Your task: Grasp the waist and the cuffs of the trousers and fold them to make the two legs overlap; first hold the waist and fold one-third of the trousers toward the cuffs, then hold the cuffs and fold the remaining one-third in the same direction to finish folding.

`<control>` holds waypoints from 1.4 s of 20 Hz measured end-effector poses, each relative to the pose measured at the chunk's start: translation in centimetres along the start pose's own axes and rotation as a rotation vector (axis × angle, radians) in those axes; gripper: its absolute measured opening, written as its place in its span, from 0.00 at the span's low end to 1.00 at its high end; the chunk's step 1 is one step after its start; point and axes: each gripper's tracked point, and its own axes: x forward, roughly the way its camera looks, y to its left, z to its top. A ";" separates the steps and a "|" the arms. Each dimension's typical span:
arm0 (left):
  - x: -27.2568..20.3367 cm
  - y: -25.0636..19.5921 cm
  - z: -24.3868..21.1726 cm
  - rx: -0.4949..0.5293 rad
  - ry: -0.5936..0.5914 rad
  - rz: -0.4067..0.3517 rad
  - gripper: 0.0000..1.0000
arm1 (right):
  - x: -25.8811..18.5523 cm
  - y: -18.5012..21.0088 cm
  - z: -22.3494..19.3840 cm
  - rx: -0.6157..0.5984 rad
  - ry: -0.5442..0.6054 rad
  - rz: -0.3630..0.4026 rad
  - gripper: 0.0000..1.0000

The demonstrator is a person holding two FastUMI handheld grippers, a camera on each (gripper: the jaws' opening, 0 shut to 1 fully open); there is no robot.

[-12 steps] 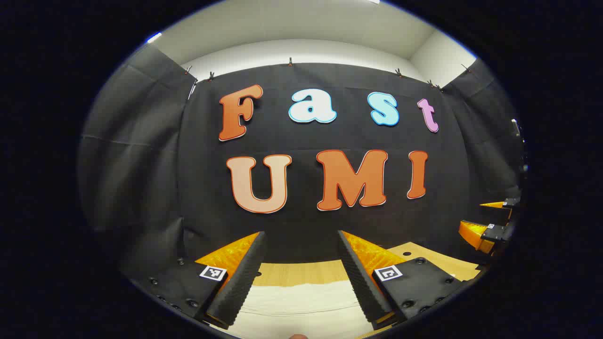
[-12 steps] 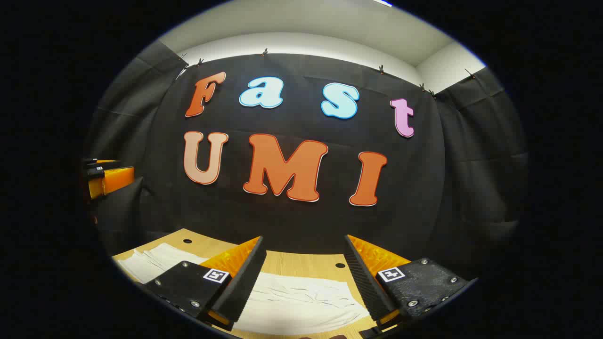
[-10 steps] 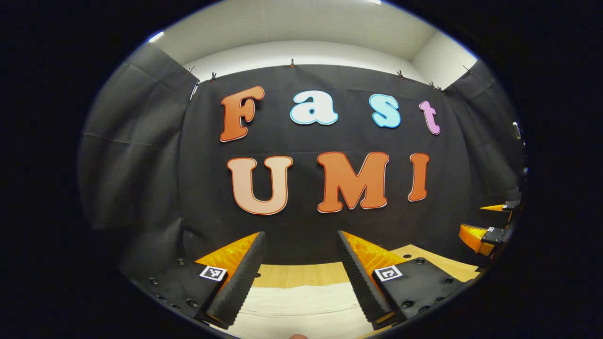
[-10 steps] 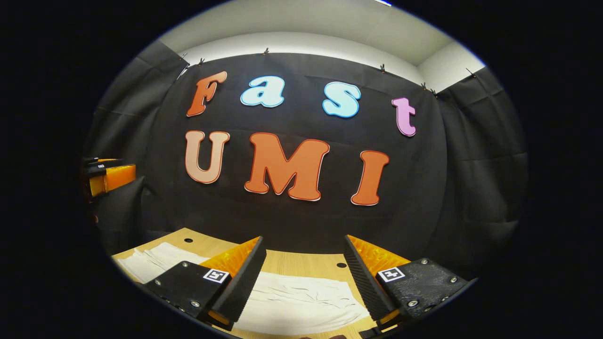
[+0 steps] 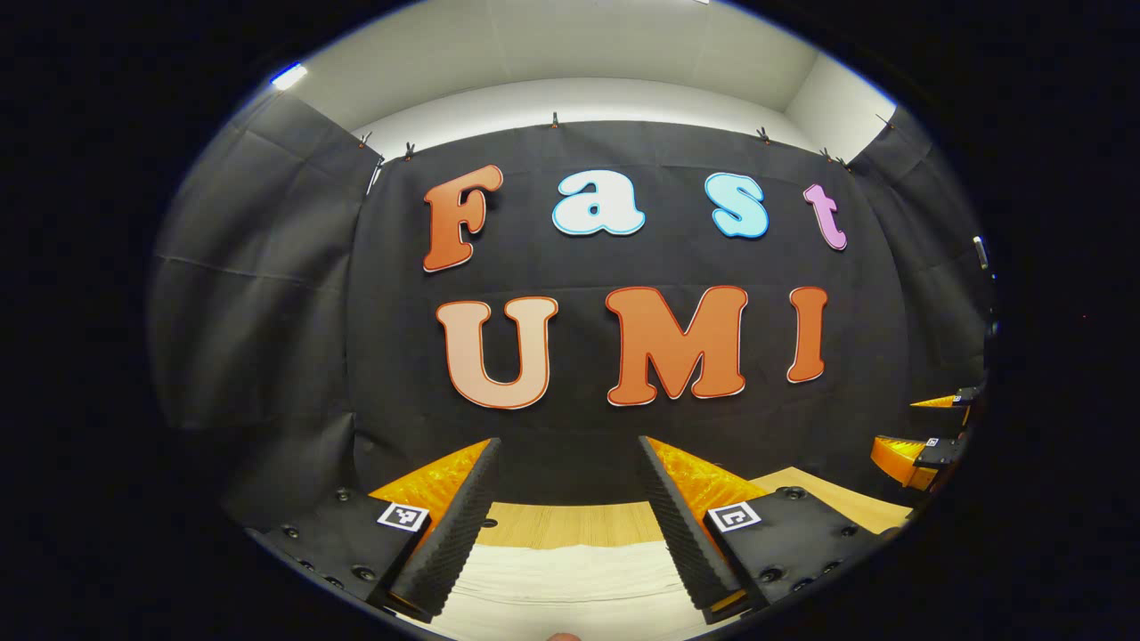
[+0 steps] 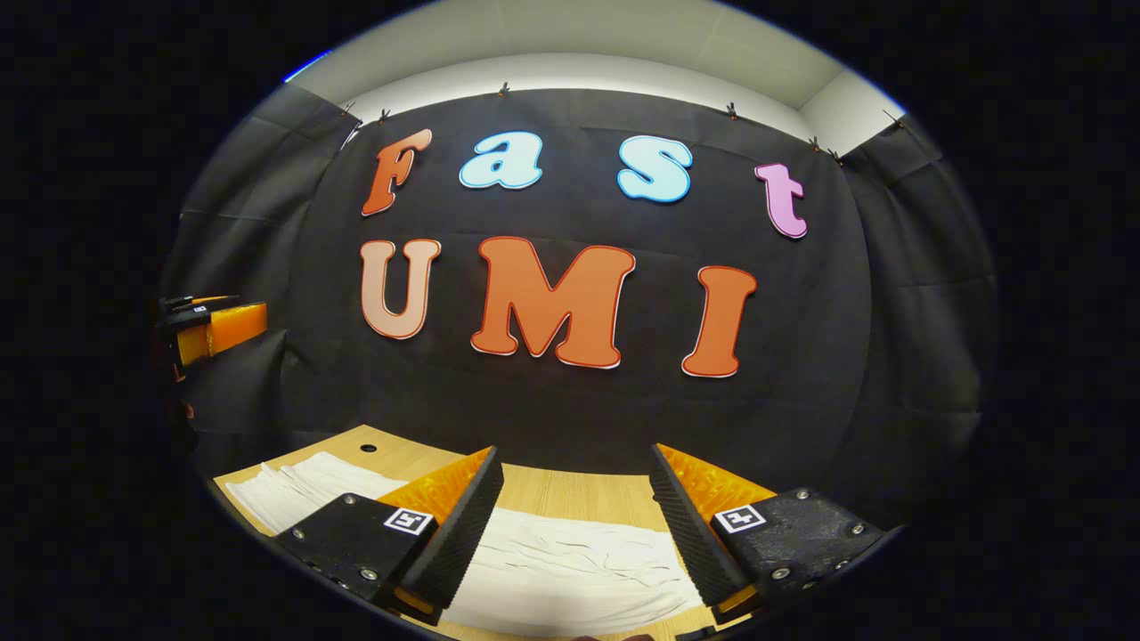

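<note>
White trousers (image 6: 570, 570) lie flat on a light wooden table (image 6: 570, 485), stretching from the left (image 6: 294, 476) to under my right gripper (image 6: 570, 521). That gripper hangs open above the cloth with nothing between its fingers. In the left gripper view the same white cloth (image 5: 570, 583) lies below my left gripper (image 5: 565, 516), which is also open and holds nothing. The right gripper (image 5: 926, 436) shows far right in the left gripper view. The left gripper (image 6: 214, 325) shows at the far left in the right gripper view.
The black cloth wall (image 5: 588, 427) stands close behind the table's far edge. Small round holes (image 6: 367, 448) sit in the tabletop near the trousers. Bare wood (image 5: 570, 521) shows between the cloth and the wall.
Both views have drifted slightly: the left one shifts the wall a little to the right, the right one tips so more of the table and trousers shows. Both grippers stay open.
</note>
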 end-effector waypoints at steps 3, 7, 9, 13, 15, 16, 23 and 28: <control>0.8 -0.5 -0.9 -0.002 0.028 0.016 1.00 | 0.8 -1.5 -0.7 0.006 0.011 0.011 0.99; 1.9 -0.4 -4.3 -0.026 0.146 0.061 0.96 | 2.1 -3.3 -4.2 0.017 0.107 0.034 0.99; 1.9 0.1 -6.2 -0.054 0.213 0.089 0.98 | 2.3 -4.0 -6.2 0.050 0.170 0.049 0.99; 1.7 2.2 -10.6 -0.118 0.358 0.139 0.98 | 2.8 -6.2 -10.1 0.114 0.293 0.024 0.99; 1.4 3.7 -12.9 -0.169 0.434 0.162 0.98 | 3.1 -7.0 -12.5 0.154 0.384 0.009 0.99; 1.2 4.4 -14.2 -0.204 0.473 0.172 0.98 | 3.1 -7.4 -14.0 0.164 0.441 -0.006 0.99; -1.9 10.1 -22.9 -0.404 0.763 0.229 0.99 | 2.5 -9.5 -20.9 0.285 0.676 -0.092 0.99; -3.8 14.2 -28.2 -0.490 0.909 0.271 1.00 | 2.5 -9.4 -23.6 0.364 0.773 -0.137 0.96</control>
